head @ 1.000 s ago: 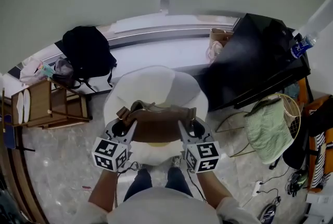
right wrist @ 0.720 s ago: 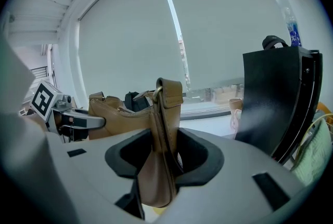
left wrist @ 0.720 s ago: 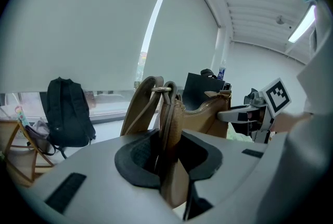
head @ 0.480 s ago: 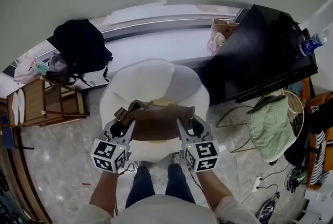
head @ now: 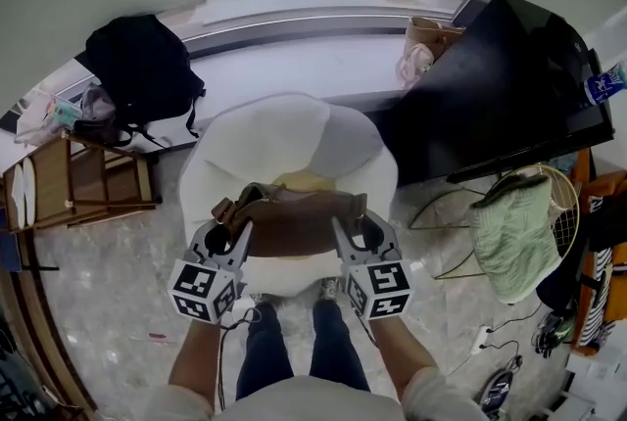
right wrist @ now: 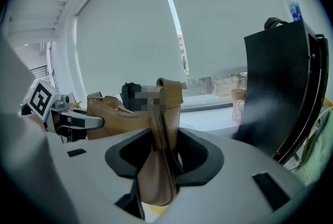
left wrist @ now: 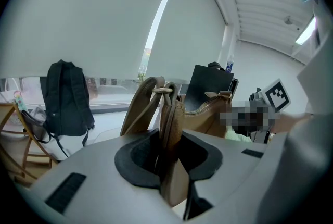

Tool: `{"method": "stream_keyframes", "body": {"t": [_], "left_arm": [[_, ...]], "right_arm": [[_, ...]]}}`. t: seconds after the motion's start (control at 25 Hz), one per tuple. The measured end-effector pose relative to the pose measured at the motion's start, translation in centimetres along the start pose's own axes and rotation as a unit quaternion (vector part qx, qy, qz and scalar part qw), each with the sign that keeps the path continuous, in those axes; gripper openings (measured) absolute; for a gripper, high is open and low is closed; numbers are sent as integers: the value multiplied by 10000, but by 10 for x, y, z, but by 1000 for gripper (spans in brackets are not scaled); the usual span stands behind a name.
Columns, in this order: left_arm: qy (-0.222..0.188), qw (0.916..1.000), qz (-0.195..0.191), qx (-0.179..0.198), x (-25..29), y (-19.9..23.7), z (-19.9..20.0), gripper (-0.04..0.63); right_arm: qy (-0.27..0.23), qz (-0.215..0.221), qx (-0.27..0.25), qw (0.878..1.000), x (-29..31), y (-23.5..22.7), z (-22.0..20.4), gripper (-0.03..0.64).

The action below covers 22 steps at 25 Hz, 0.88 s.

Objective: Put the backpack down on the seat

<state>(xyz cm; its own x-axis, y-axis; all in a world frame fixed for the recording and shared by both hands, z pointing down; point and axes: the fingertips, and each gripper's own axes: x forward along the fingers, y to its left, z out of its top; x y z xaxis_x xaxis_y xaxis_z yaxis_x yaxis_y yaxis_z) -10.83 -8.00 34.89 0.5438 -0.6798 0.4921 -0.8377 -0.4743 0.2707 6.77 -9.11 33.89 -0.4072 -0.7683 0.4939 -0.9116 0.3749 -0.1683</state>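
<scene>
A brown leather backpack (head: 291,225) hangs between my two grippers over the white round seat (head: 290,155). My left gripper (head: 233,239) is shut on the bag's left end, where the brown strap (left wrist: 167,129) and its metal ring stand pinched between the jaws. My right gripper (head: 349,235) is shut on the bag's right end, with brown leather (right wrist: 158,150) squeezed between the jaws. In the right gripper view the backpack's body (right wrist: 117,113) stretches away to the left. Whether the bag's underside touches the seat is hidden.
A black backpack (head: 142,67) leans on the window ledge at the back left, above a wooden rack (head: 73,179). A black panel (head: 500,86) stands at the right, with a small tan bag (head: 429,42) behind it and a wire basket holding green cloth (head: 514,233) beside it.
The view has shifted slightly, so the seat and ledge sit a little lower in the frame. Both grippers keep their hold on the brown backpack over the seat.
</scene>
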Motion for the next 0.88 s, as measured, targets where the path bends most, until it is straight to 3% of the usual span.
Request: {"method": "stream_keyframes", "body": {"t": [0.88], "left_arm": [[122, 9996, 117, -244, 69, 34, -86, 106]], "right_arm": [[172, -65, 97, 9998, 67, -31, -89, 173]]}}
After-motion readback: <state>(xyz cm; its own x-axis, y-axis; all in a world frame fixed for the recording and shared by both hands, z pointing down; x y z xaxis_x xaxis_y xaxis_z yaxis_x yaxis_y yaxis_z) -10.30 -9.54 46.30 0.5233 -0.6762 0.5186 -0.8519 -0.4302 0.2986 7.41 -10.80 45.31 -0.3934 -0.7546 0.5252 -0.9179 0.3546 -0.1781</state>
